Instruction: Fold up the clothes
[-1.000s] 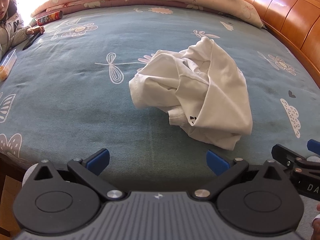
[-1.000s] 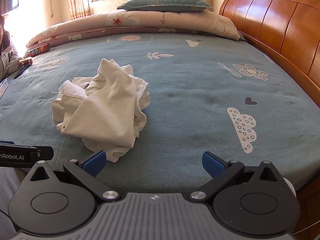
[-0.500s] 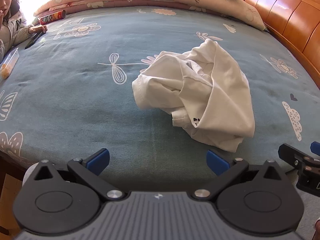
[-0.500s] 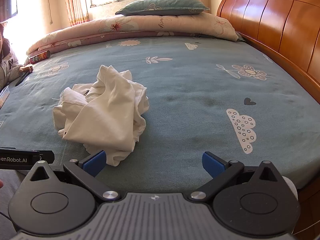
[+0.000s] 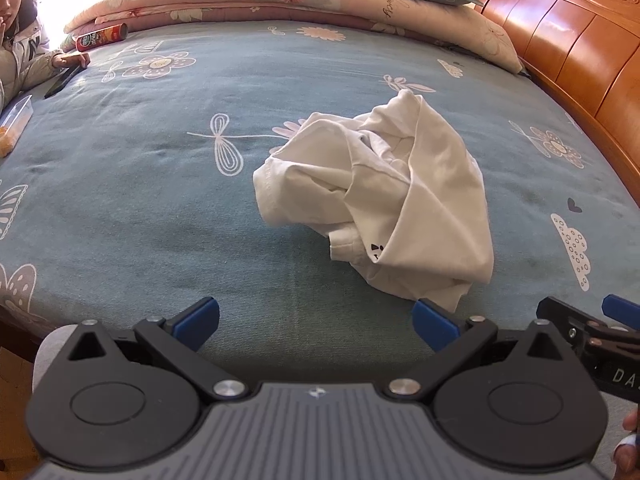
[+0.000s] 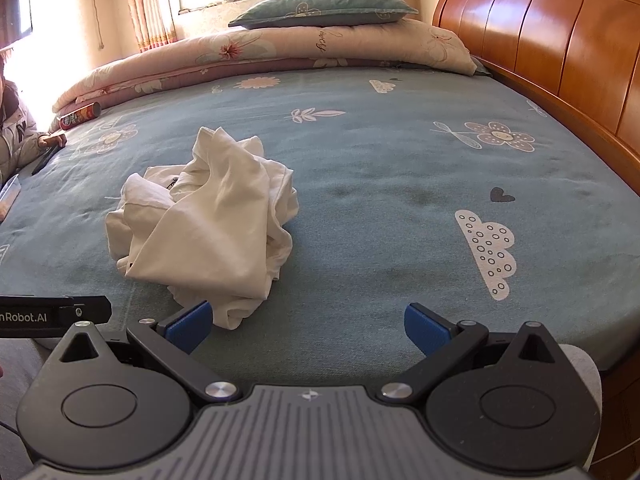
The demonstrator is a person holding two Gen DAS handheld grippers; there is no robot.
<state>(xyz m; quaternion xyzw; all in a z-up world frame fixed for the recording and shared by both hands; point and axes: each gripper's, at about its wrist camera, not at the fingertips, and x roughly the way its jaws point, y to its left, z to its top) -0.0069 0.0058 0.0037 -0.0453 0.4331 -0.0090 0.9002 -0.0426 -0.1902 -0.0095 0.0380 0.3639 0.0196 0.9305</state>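
A crumpled white garment [image 5: 384, 196] lies in a heap on the blue patterned bed sheet [image 5: 160, 184]; the right wrist view shows the same white garment [image 6: 208, 224] left of centre. My left gripper [image 5: 316, 322] is open over the bed's near edge, its right blue pad just short of the heap's nearest corner. My right gripper [image 6: 307, 327] is also open and holds nothing, its left pad close to the garment's front fold. In the left wrist view the right gripper [image 5: 600, 320] shows at the far right edge.
A wooden headboard [image 6: 560, 52] runs along the right. A rolled quilt [image 6: 280, 52] with a pillow [image 6: 324, 6] lies at the far end. A person [image 5: 20, 40] sits at far left beside a red can [image 5: 102, 38], a dark pen-like item [image 5: 64, 80] and a plastic box [image 5: 14, 126].
Both grippers have drifted slightly, so the garment sits a little higher and closer to the pads in view. The garment itself has not moved; both grippers stay open.
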